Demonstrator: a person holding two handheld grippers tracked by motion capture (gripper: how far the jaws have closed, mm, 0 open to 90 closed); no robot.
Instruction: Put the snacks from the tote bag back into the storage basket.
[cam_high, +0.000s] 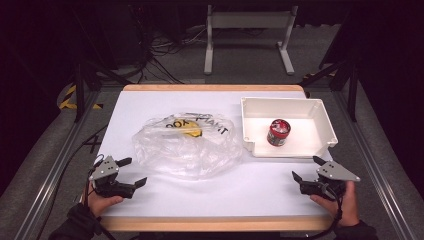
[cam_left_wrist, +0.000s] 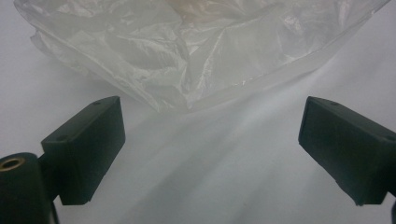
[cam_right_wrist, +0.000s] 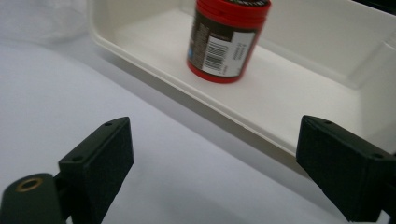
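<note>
A white tray sits on the desk at about two o'clock from the desk's centre. In it stands a small red jar, upright, near the middle of the tray floor and clear of all four walls. In the right gripper view the jar has a red body and a ridged red lid, with a dark label that carries a white barcode panel.

A clear plastic bag lies crumpled at the centre of the desk, with black lettering across its top and a yellow thing showing through the film; what that is cannot be told. The bag's right edge lies just beside the tray's left wall.

The left tool is at about eight o'clock, jaws wide with nothing between them, pointed at the bag's near edge and just short of it. The right tool is at about four o'clock, just below the tray's near rim, jaws wide and gripping nothing, aimed toward the jar.
</note>
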